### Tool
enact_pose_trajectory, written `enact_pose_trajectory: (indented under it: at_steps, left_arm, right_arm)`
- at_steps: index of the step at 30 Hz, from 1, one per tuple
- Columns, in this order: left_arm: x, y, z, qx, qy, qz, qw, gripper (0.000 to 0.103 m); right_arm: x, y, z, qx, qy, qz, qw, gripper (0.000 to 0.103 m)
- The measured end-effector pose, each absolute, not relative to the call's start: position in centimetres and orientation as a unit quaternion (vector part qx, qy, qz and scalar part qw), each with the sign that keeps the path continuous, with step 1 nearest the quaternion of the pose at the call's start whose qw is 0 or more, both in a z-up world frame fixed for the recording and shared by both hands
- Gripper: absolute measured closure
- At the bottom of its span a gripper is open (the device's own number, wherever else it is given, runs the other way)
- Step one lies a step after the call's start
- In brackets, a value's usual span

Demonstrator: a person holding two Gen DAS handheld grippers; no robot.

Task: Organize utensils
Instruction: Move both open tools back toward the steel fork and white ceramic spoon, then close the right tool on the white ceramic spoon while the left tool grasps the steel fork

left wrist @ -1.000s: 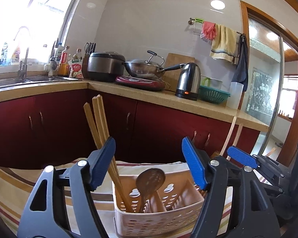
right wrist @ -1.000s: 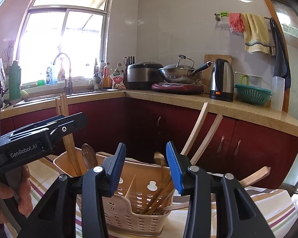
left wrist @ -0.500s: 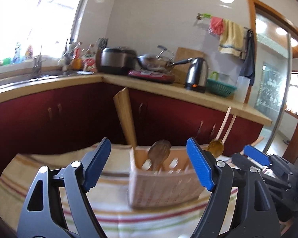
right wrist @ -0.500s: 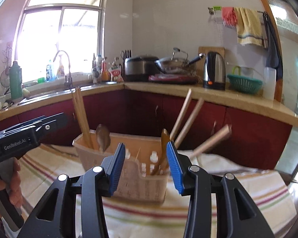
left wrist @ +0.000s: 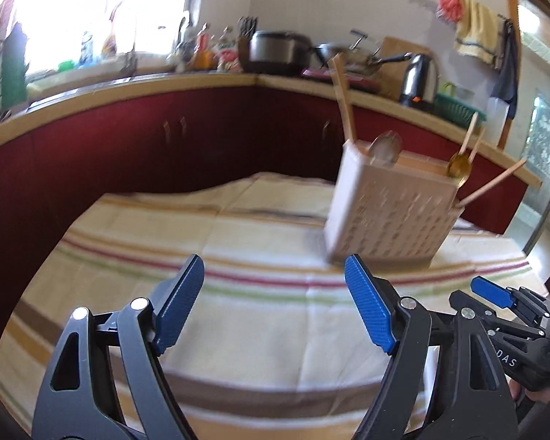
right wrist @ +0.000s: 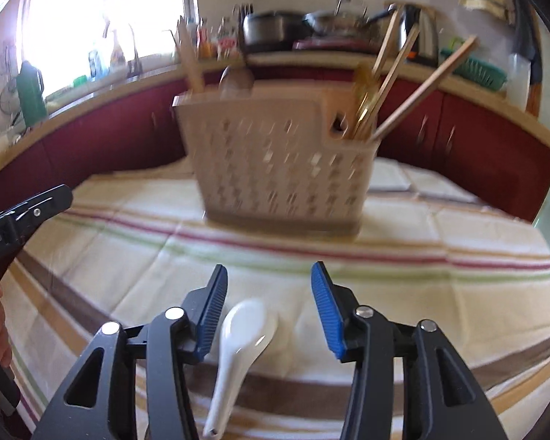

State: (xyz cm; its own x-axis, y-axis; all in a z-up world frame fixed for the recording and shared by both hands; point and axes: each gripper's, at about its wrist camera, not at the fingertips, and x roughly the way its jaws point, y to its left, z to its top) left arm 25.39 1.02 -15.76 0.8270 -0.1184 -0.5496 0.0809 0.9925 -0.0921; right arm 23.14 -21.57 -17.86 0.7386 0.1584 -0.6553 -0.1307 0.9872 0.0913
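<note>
Right tool [right wrist: 267,308]: jaws released, just opening, straddling a white spoon [right wrist: 238,344] lying flat on the striped cloth [right wrist: 421,278]. Left tool [left wrist: 275,300]: released, nothing between, over bare cloth. Caddy [right wrist: 275,168] stands beyond, upright, mid-desk, clear cloth all round.

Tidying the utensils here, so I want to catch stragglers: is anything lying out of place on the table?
Yes: a white ceramic spoon lies loose on the striped tablecloth, apart from the beige utensil basket that holds the wooden utensils. It sits between the open jaws of the right gripper, not gripped. Nothing looks spilled or broken.
</note>
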Motion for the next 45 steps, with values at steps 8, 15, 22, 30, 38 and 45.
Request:
enact_pose_trajectory:
  at_steps: [8,15,22,30,38,45]
  left_arm:
    - [24.1,4.2,-18.6,-0.042,0.331,-0.03,0.942,0.026]
    - [24.0,4.3,-19.5,-0.047,0.345,-0.035,0.937,0.026]
    - [23.9,2.1,-19.9,-0.042,0.359,-0.058,0.93,0.026]
    - [23.8,-2.6,-20.5,-0.027,0.378,-0.1,0.92,0.026]
    - [24.7,-7.2,-21.5,-0.017,0.401,-0.126,0.907,0.026]
    - [25.7,-10.2,-23.0,-0.005,0.424,-0.135,0.895,0.03]
  right_arm:
    - [23.6,-19.5,-21.2,-0.003,0.412,0.069,0.909,0.053]
    - [24.1,-19.4,-22.4,-0.005,0.439,0.065,0.896,0.054]
    - [23.9,-21.0,-22.2,0.008,0.437,0.067,0.897,0.061]
    - [22.0,-24.6,-21.4,0.017,0.426,0.059,0.902,0.061]
    - [21.0,-28.3,-20.8,0.029,0.417,0.054,0.907,0.061]
    - [20.6,-30.8,-20.7,0.039,0.412,0.051,0.909,0.061]
